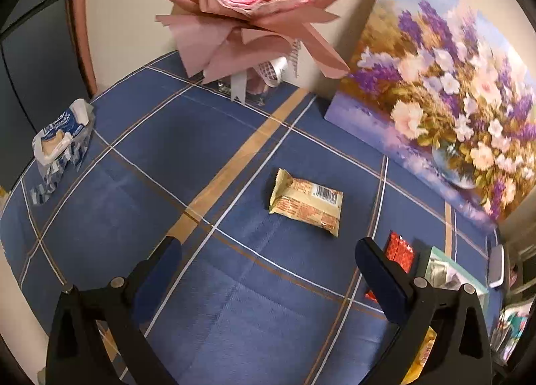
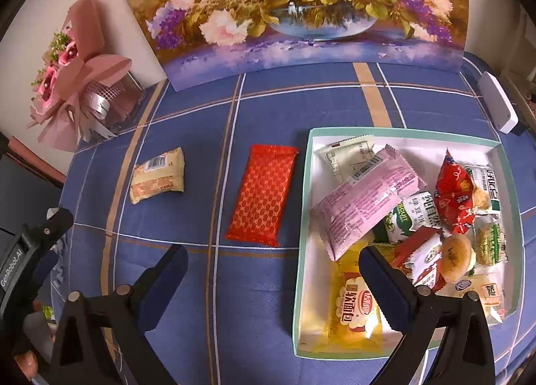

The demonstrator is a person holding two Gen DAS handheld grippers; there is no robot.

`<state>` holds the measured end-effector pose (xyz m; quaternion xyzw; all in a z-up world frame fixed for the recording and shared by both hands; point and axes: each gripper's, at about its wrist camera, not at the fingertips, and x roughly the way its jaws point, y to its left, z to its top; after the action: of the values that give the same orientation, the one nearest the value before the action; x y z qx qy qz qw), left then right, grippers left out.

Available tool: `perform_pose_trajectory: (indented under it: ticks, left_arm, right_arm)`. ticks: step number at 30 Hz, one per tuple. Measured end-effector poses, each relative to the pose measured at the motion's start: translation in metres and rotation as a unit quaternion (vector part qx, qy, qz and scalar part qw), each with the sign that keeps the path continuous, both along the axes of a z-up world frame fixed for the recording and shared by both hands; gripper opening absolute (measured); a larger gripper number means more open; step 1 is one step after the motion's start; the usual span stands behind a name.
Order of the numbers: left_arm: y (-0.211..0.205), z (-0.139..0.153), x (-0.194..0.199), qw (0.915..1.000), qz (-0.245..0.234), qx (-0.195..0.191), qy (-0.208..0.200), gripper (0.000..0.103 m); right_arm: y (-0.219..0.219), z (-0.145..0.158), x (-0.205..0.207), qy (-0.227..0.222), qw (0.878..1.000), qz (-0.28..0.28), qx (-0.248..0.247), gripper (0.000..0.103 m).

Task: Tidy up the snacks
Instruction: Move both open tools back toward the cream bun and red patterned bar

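While both tools hover above the blue plaid cloth covering the surface (image 2: 261, 301), neither has hold of anything — the left tool (image 1: 268, 259) has its dark fingers spread wide over bare cloth, and the right tool (image 2: 273, 269) is just as wide, one finger over the cloth and the other over the near left corner of the shallow white box with a mint-green rim (image 2: 303, 217).

Inside that box, nearest the right tool, lies a yellow bread packet (image 2: 348, 311); beyond it a pale pink wrapper (image 2: 365, 204) rests across a white-green biscuit packet (image 2: 415, 217), with a red pouch (image 2: 452, 197) and other small wrapped snacks piled toward the box's right wall.

Just beside the box's left wall, flat on the cloth, is a red patterned foil packet (image 2: 264, 197). Farther left, well apart from it, sits a cream-coloured snack packet with a barcode (image 2: 157, 174) — the same one lies ahead of the left tool (image 1: 306, 201).

Near the surface's left edge is a blue-and-white crinkled wrapper (image 1: 62, 144). Along the far edge, a pink paper-wrapped bouquet (image 1: 258, 0) and a floral canvas painting (image 2: 294, 6) stand against the wall.
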<state>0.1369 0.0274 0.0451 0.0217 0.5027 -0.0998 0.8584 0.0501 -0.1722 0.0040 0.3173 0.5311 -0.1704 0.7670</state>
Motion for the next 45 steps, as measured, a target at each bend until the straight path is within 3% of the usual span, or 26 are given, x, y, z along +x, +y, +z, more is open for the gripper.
perform_pose_trajectory:
  ticks: [21,34,45]
  left_arm:
    - [-0.035,-0.031,0.019,0.9968,-0.052,0.054,0.025,0.103]
    - [-0.044,-0.052,0.052,0.9976,-0.038,0.050,0.030,0.103]
    - [-0.068,-0.081,0.066,0.9950,-0.073,0.061,0.031,0.103]
  right_arm:
    - [-0.001,-0.025,0.020,0.027,1.000,0.012,0.001,0.103]
    - [-0.008,-0.039,0.052,0.022,1.000,0.010,0.003,0.103]
    - [-0.004,-0.053,0.082,0.016,1.000,0.017,0.003,0.103]
